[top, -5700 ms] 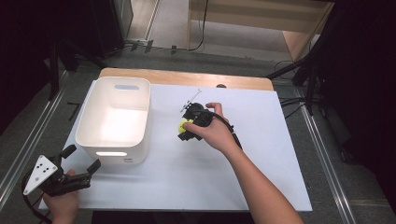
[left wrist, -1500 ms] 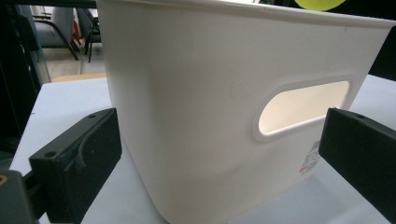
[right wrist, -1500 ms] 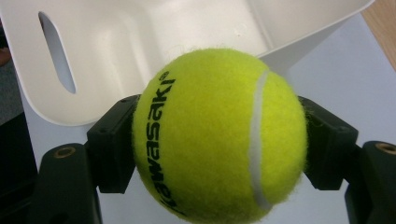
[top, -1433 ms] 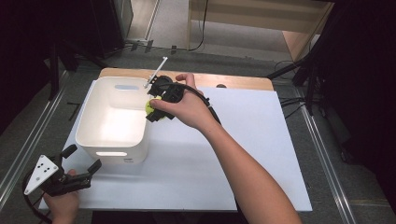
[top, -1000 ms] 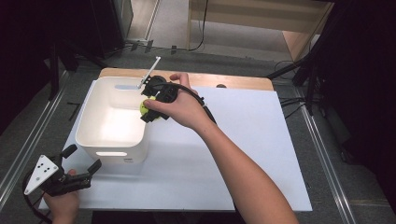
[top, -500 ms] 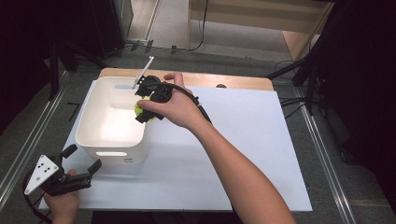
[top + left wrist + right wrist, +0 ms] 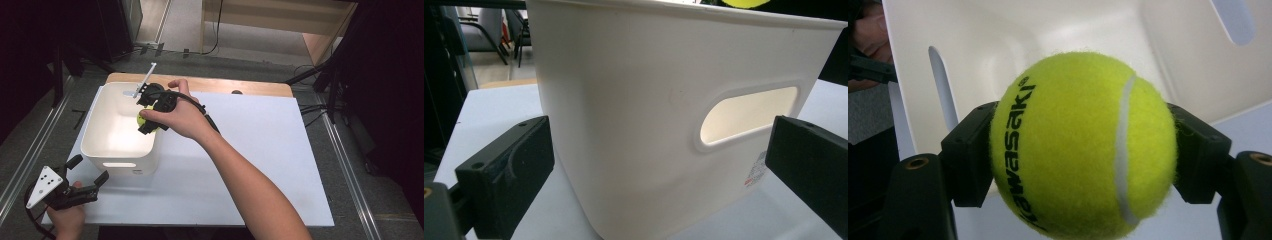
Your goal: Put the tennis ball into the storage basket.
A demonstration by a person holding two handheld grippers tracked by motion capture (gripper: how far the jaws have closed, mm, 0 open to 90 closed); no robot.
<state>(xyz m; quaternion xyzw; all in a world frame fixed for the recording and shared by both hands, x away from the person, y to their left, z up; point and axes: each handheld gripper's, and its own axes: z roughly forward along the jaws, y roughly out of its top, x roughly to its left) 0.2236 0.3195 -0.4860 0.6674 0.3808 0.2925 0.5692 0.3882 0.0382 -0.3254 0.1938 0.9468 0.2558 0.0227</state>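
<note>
A yellow-green tennis ball (image 7: 1083,145) marked "Kawasaki" is clamped between the two black jaws of my right gripper (image 7: 1083,150). In the high view that gripper (image 7: 150,117) hangs over the right rim of a white plastic bin (image 7: 107,135), with the ball (image 7: 145,119) just inside the rim. The bin's bare inside (image 7: 1048,30) lies below the ball. My left gripper (image 7: 85,177) rests at the table's front left corner, open, with nothing in it. Its jaws stand wide apart, facing the bin's front wall (image 7: 634,100) and handle slot (image 7: 746,117).
The bin stands on a white board (image 7: 260,145) that covers a wooden table. A person's right forearm (image 7: 240,175) crosses the board diagonally. Metal rails and dark stands flank the table on both sides.
My right gripper has carried the tennis ball from the board's middle leftward to a spot over the bin's right rim. The left gripper has stayed still.
</note>
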